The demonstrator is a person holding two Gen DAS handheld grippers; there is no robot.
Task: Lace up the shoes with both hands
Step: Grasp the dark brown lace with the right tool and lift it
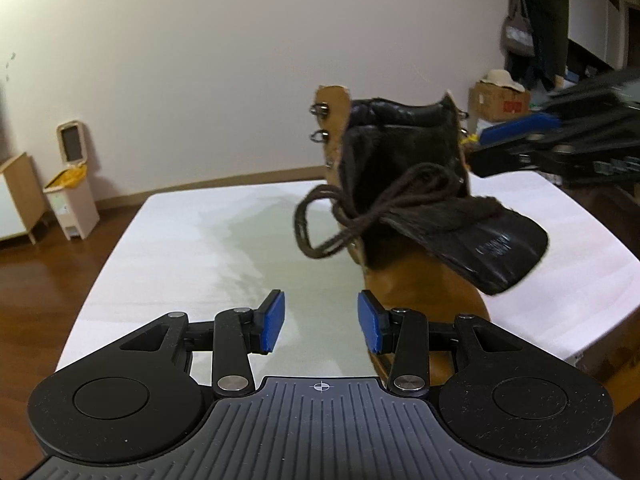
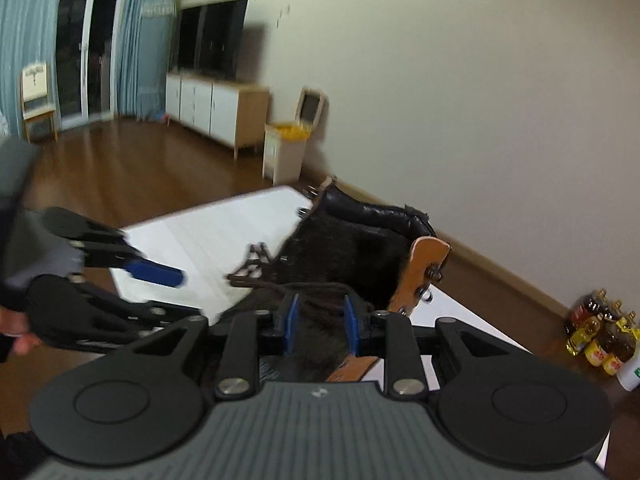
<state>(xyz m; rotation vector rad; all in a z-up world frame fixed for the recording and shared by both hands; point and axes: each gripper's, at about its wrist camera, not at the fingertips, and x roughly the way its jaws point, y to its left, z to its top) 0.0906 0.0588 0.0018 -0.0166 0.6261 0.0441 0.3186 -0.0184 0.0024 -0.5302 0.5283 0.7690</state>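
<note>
While one boot (image 1: 404,216) sits on table (image 1: 180,248), two grippers: left gripper (image 1: 320,322) jaws wide, empty; right gripper (image 2: 320,322) jaws parted

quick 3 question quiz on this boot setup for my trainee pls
1. True or false: the left claw is open with nothing between its pads.
2. The tongue of the boot is: A tucked inside, B flopped outward, C missing.
3. Fill in: the boot stands on a white ____.

Key: 1 true; 2 B; 3 table.
</note>
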